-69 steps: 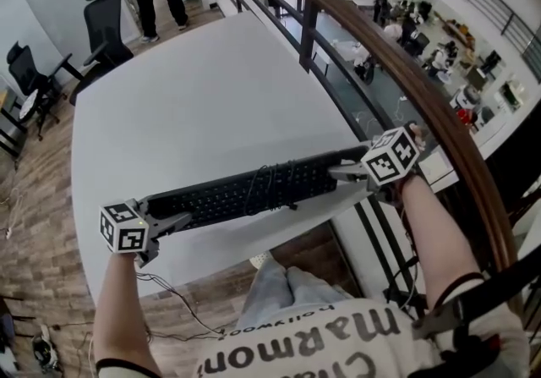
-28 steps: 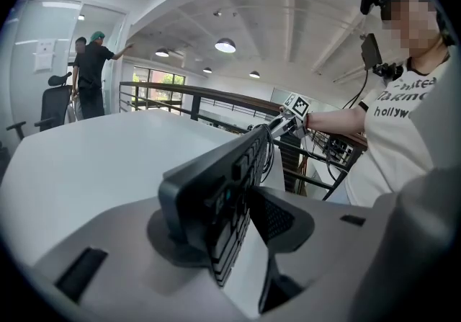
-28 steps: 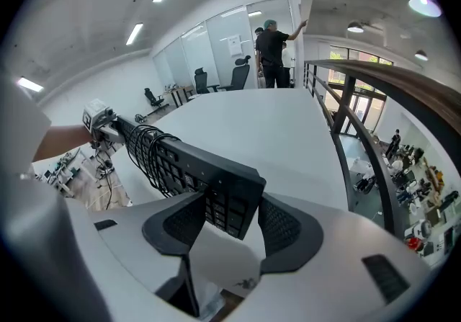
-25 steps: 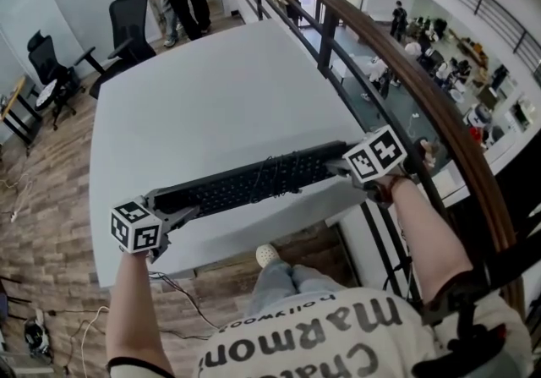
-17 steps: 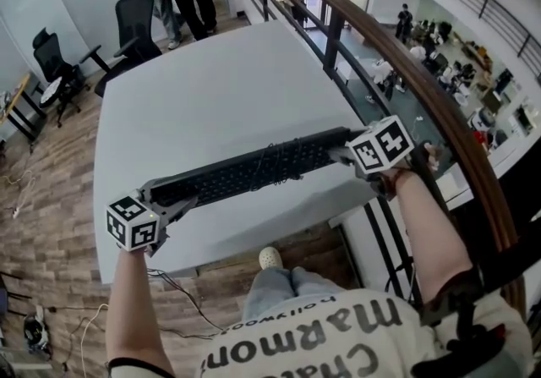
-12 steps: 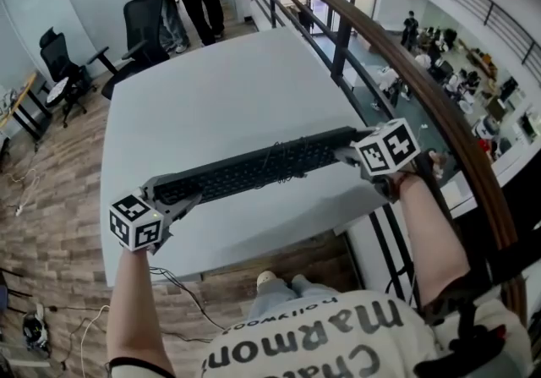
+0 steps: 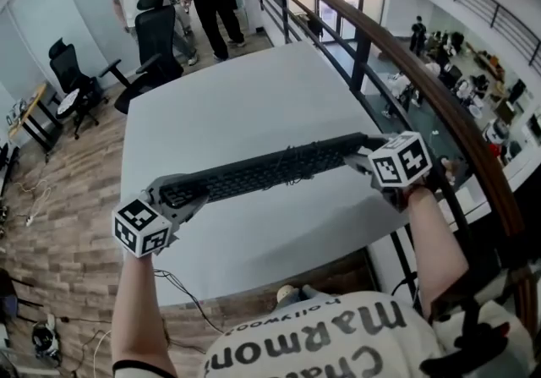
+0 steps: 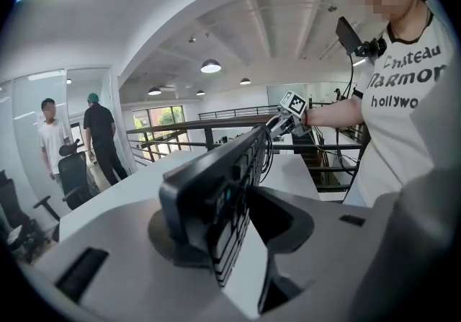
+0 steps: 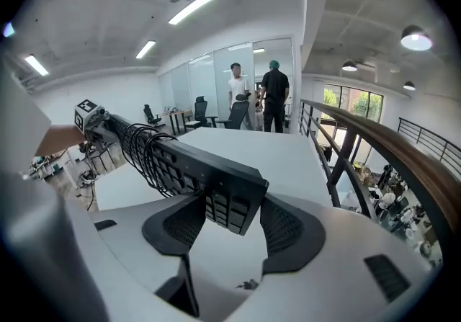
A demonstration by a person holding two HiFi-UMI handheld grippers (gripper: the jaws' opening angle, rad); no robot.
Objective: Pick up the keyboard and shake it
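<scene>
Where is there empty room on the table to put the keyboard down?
The whole white table is bare, from the black chair at its far end to the railing on the right. Only the near edge is busy, under the held keyboard.

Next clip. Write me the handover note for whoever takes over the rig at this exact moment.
Left gripper: jaws closing on the left end of the black computer keyboard, gripping it.
Right gripper: jaws clamped on the keyboard's right end.
Keyboard: held in the air between both grippers, above the white table, with a black cable coiled round it.
Done: the pickup.
Left: the shake. A single moment cannot show whether it has begun.
</scene>
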